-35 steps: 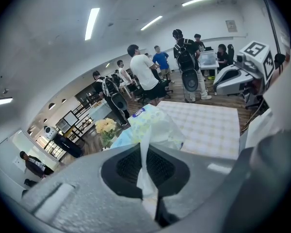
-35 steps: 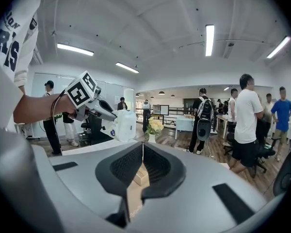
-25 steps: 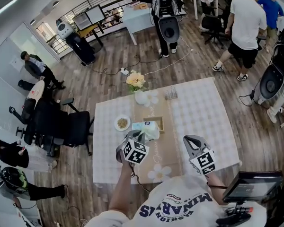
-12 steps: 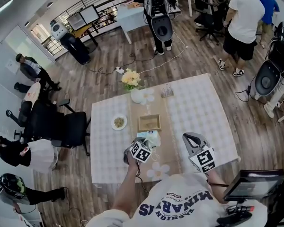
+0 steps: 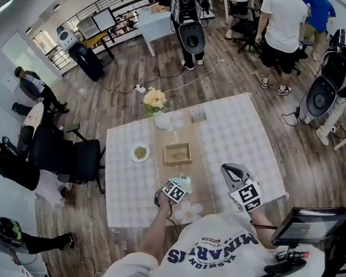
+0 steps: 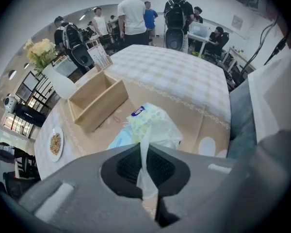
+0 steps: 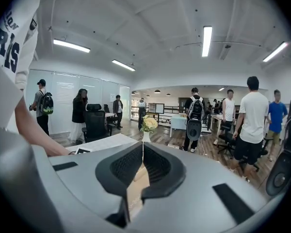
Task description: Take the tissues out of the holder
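Observation:
The wooden holder stands empty on the tan runner in the middle of the table; the left gripper view shows it too, as an open wooden holder. A soft tissue pack, pale green and blue, hangs low over the runner nearer me. My left gripper points steeply down and is shut on a white flap at the pack's top. In the head view the left gripper and the tissue pack are near the table's front. My right gripper is held level to the right, jaws shut on nothing.
A white vase of flowers, a plate of food and a small rack stand on the table. A black office chair is at the left. Several people stand beyond the table. A laptop is at my right.
My left gripper has come down and toward me with the tissue pack, from above the holder to low over the runner. The holder now shows empty. The right gripper has stayed put.

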Demonstrator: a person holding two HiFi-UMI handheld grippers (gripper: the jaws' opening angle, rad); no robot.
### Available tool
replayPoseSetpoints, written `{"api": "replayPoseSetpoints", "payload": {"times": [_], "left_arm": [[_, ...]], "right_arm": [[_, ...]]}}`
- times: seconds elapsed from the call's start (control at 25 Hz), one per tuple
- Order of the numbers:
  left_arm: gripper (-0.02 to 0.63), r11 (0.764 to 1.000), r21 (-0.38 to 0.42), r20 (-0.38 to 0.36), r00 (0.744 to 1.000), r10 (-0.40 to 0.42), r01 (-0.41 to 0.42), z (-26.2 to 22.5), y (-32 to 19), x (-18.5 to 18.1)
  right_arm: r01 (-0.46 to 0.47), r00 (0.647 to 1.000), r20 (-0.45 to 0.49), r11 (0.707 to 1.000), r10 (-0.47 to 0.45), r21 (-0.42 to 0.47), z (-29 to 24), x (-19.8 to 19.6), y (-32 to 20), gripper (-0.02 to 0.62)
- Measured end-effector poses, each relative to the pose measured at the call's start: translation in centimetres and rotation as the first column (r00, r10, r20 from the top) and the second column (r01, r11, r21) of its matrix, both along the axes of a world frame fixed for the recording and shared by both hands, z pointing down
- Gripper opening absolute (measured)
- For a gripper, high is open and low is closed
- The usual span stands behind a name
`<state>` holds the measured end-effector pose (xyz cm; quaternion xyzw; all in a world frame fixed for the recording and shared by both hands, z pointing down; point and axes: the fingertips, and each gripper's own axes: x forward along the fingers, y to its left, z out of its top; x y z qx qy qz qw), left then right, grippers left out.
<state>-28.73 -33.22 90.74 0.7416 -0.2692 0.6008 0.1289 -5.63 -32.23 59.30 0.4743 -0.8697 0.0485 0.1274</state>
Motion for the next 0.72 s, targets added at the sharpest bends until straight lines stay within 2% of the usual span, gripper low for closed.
{"api": "replayPoseSetpoints", "payload": {"times": [0.4,0.56,0.72], "left_arm": [[0.008,0.998,0.057,-0.025,1.0,0.012,-0.01,2.6,-4.0,0.8],[0.008,0.998,0.055,-0.011,1.0,0.007,-0.007,2.9,-4.2,0.6],[0.008,0.998,0.07,-0.032,0.999,0.001,0.001,3.0,-4.2,0.6]], "right_arm": [[0.012,1.0,-0.001,1.0,-0.012,-0.007,0.0,-0.7,0.0,0.009],[-0.006,1.0,-0.009,1.0,0.006,-0.016,0.6,-0.3,0.2,0.009],[-0.02,1.0,-0.008,1.0,0.02,-0.013,0.6,0.1,0.1,0.009]]}}
